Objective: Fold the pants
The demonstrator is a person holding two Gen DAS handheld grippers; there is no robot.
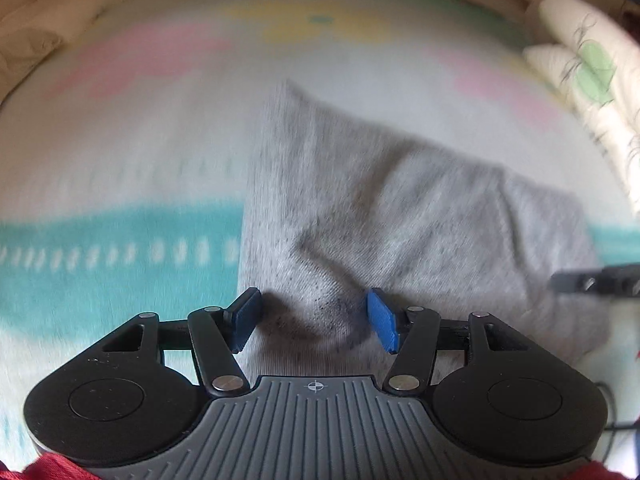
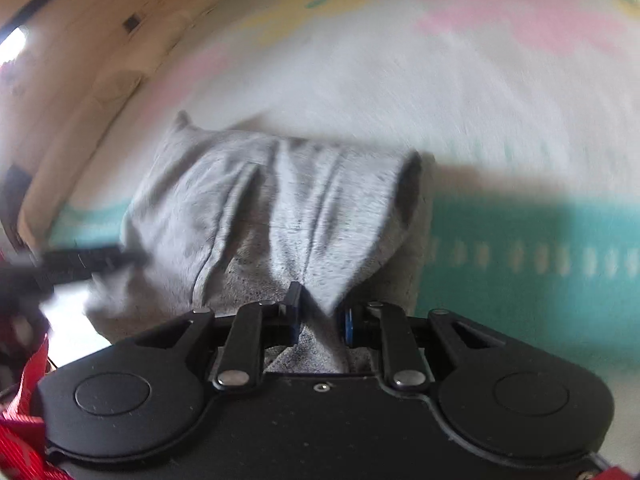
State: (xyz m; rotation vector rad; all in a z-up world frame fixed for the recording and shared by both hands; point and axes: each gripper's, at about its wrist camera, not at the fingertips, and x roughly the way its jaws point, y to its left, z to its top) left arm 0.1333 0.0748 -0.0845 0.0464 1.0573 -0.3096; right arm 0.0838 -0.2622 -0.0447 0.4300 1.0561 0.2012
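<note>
Grey pants (image 1: 400,216) lie on pastel blanket (image 1: 120,168); left gripper (image 1: 316,318) spread wide, holding nothing; right gripper (image 2: 320,318) pinches a fold.

The pants (image 1: 400,216) ahead of the left gripper (image 1: 316,318) are soft heathered grey knit cloth, matt and creased. Beneath them the blanket (image 1: 120,160) looks like fuzzy pastel woven cloth. The gripper is matt black plastic with shiny metal rivets and blue pads (image 1: 382,320).
</note>
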